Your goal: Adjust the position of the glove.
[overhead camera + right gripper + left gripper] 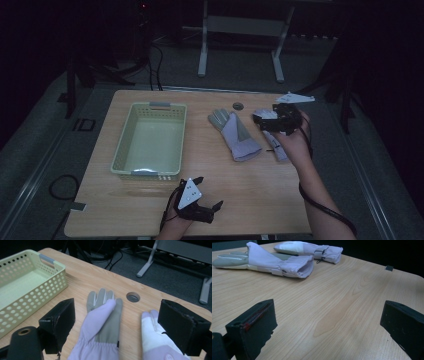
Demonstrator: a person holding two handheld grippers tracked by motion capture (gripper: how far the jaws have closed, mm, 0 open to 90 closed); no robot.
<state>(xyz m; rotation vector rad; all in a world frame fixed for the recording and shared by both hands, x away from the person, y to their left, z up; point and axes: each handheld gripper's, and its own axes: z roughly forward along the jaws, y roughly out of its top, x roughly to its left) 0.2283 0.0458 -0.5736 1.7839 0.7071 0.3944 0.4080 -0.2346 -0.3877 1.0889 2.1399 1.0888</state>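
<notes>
Approach step — right gripper (272, 121) hovers over the far glove (160, 340), jaws wide, holding nothing. Near glove (234, 132) lies beside it, mid-table; basket (150, 172) empty at left. Left gripper (207, 192) idle, agape. Next, likely: descend, pinch fabric.

Bare table (260, 185) between basket (150, 140) and gloves (235, 132).
</notes>
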